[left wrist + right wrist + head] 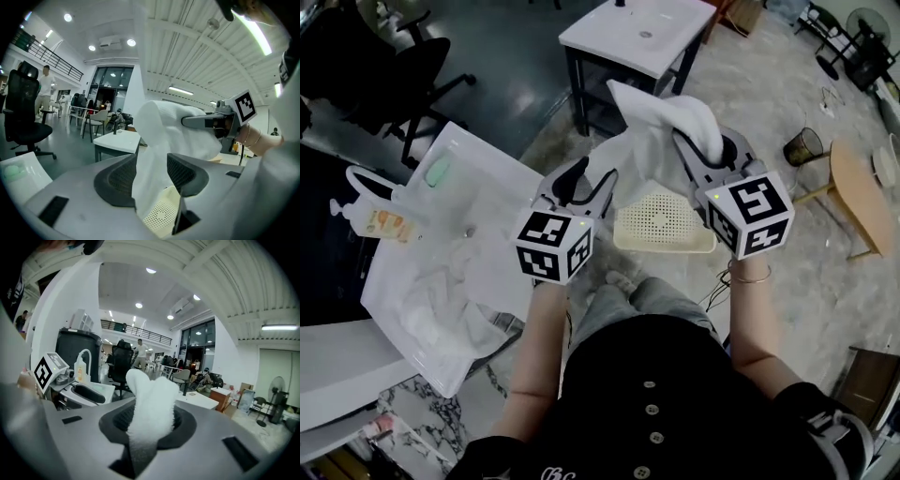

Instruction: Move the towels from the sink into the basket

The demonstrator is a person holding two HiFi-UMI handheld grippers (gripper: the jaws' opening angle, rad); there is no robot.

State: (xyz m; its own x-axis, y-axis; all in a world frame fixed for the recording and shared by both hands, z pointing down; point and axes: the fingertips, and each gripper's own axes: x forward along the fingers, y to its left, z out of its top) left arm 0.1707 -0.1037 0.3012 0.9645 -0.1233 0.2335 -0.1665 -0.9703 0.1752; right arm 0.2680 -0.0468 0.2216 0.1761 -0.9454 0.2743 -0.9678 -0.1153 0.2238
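Observation:
A white towel [661, 131] hangs in the air between my two grippers, above the cream perforated basket [661, 220] on the floor. My right gripper [701, 150] is shut on the towel's upper end, which bunches out past its jaws in the right gripper view [150, 404]. My left gripper [592, 183] is lower and to the left, with the towel's other edge [157, 140] filling the gap between its pads. The basket [161, 213] shows below the left jaws. More white towels [441, 300] lie in the white sink [487, 155] at the left.
A soap bottle [380, 220] and a green soap bar [439, 172] sit at the sink's far end. A white table [637, 33] stands beyond the basket, an office chair [384, 56] at top left, a wire bin [803, 145] and a round wooden table [862, 197] at right.

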